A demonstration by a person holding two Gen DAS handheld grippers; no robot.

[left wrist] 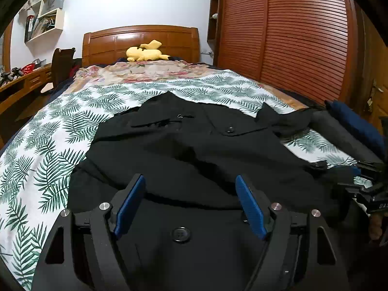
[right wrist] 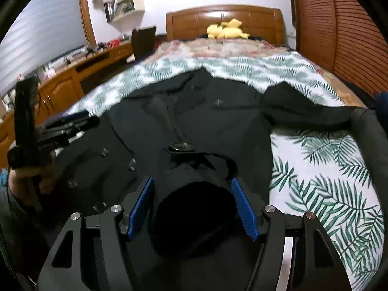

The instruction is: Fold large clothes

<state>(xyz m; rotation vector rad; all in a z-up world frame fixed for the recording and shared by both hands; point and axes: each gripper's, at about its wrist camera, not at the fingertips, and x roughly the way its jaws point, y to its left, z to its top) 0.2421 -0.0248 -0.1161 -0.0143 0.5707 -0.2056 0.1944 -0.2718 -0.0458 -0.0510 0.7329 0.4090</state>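
A large black coat (left wrist: 194,145) lies spread front-up on the bed, its collar toward the headboard. My left gripper (left wrist: 190,184) hovers open over its lower front, with a black button (left wrist: 180,234) showing between the blue pads and nothing gripped. In the right wrist view my right gripper (right wrist: 192,186) stands open around a black sleeve cuff (right wrist: 194,208); the pads (right wrist: 243,208) flank the cuff without squeezing it. The coat's other sleeve (right wrist: 303,111) stretches toward the right edge of the bed. A hand holds the left gripper (right wrist: 72,123) at the coat's left side.
The bed has a leaf-print sheet (left wrist: 48,157) and a floral blanket (left wrist: 145,72) farther back. A yellow plush toy (left wrist: 145,52) sits by the wooden headboard (left wrist: 140,41). A slatted wardrobe (left wrist: 291,36) stands right, a wooden desk (right wrist: 72,77) left. Dark folded clothes (left wrist: 351,131) lie at the right edge.
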